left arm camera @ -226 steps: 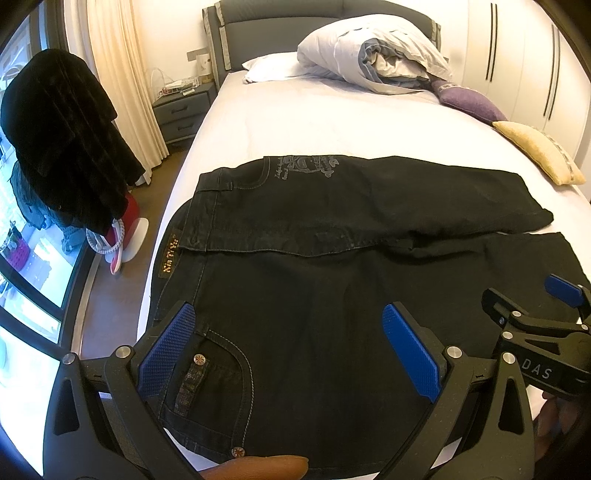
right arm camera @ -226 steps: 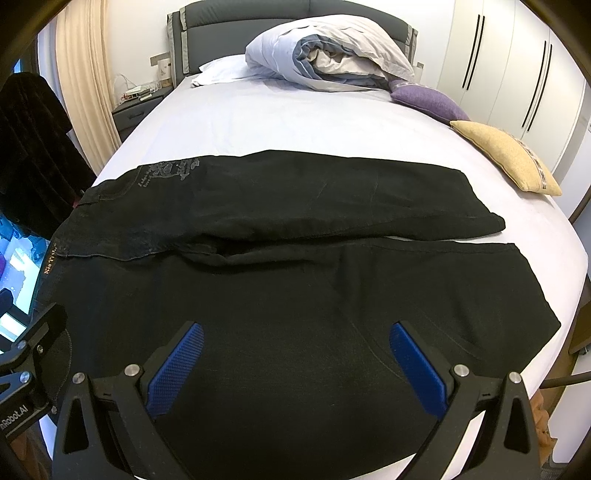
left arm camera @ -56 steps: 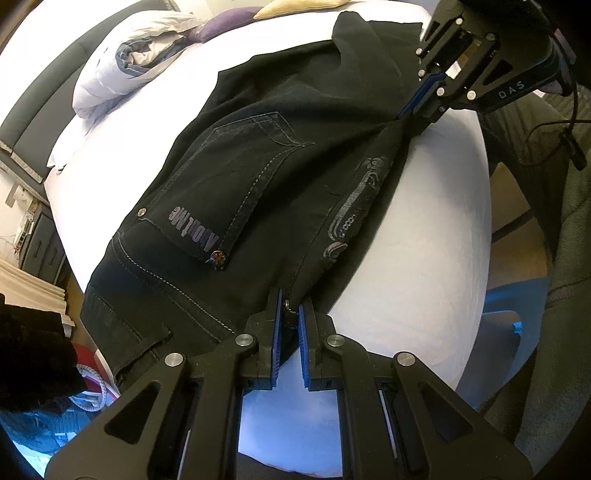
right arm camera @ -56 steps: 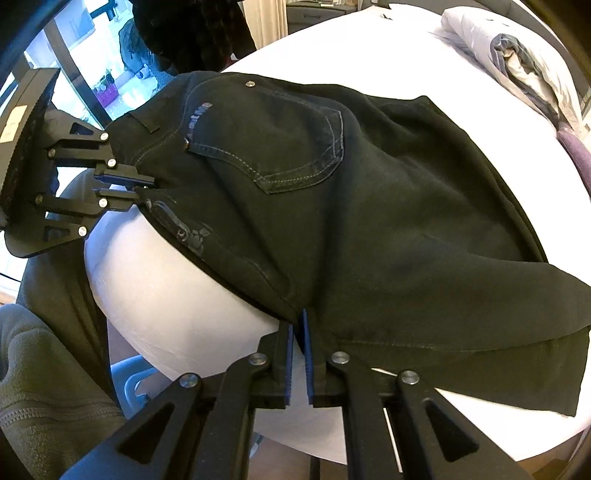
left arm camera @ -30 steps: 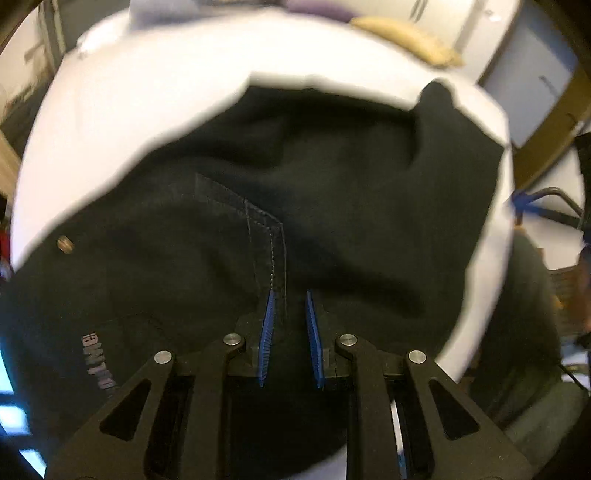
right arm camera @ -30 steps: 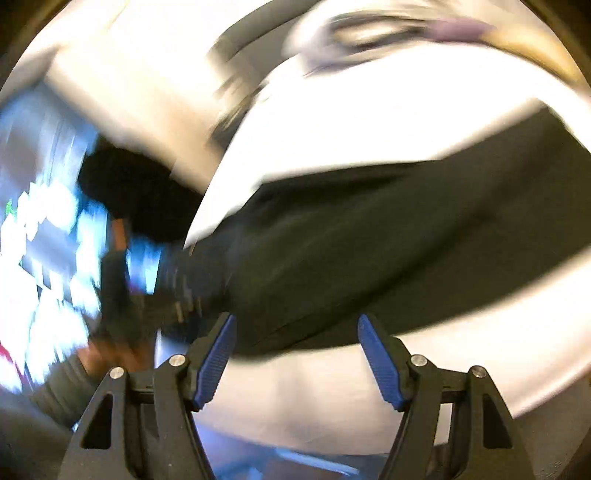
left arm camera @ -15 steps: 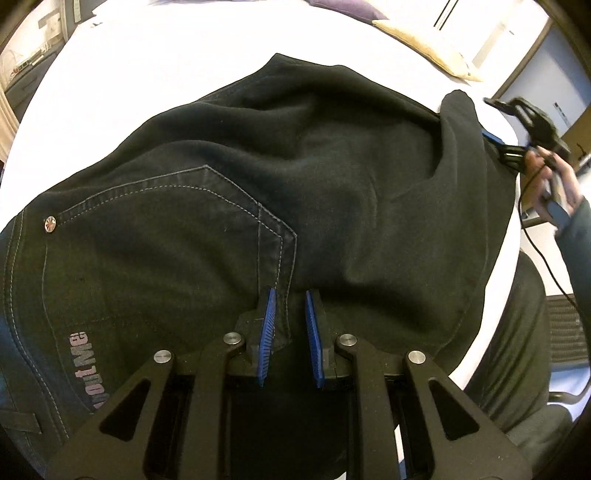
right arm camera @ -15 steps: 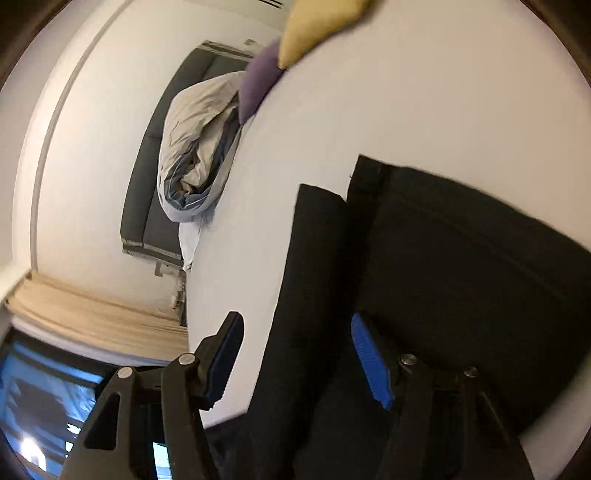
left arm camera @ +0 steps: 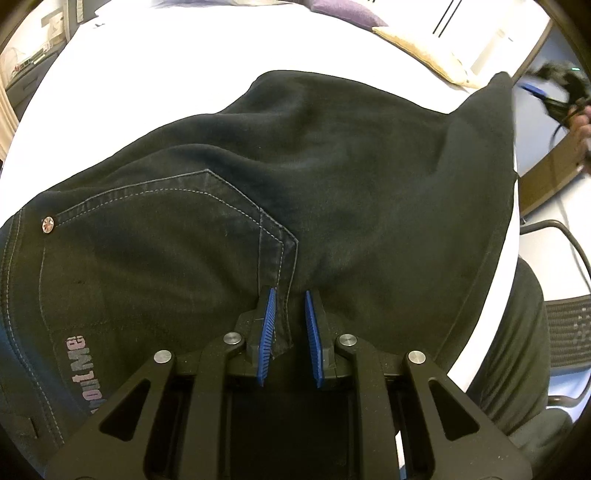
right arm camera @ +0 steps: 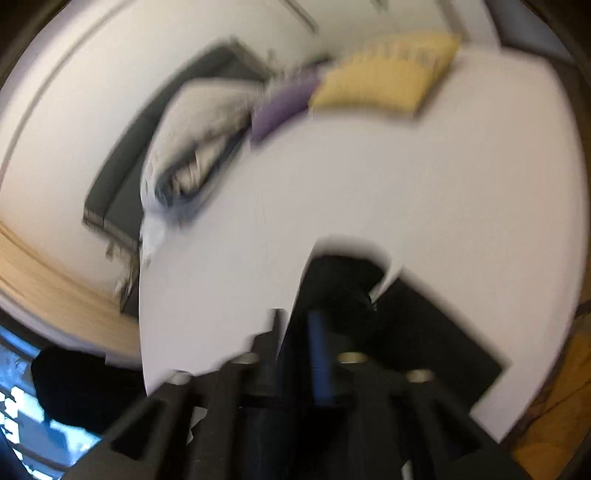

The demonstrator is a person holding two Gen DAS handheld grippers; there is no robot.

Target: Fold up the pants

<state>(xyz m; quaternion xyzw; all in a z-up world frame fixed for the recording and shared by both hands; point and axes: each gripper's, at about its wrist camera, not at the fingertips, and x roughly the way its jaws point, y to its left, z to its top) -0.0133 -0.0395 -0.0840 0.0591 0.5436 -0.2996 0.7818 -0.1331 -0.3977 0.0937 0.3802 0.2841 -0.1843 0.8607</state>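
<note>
Nearby: yellow cushion point(left arm camera: 417, 48), purple cushion point(left arm camera: 343, 9) beyond pants point(left arm camera: 295, 177).

Bare white bed point(left arm camera: 155, 74) lies open beyond the black pants point(left arm camera: 332, 177), while a yellow cushion point(right arm camera: 384, 85) and, seemingly, purple pillow point(right arm camera: 284, 105) crowd its far edge.

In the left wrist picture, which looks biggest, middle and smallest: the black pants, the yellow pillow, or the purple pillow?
1. Black pants, by far: they fill most of the view, though they are nearest the camera.
2. Yellow pillow.
3. Purple pillow, partly cut off at the top edge, so its rank below the yellow one is unsure.
</note>
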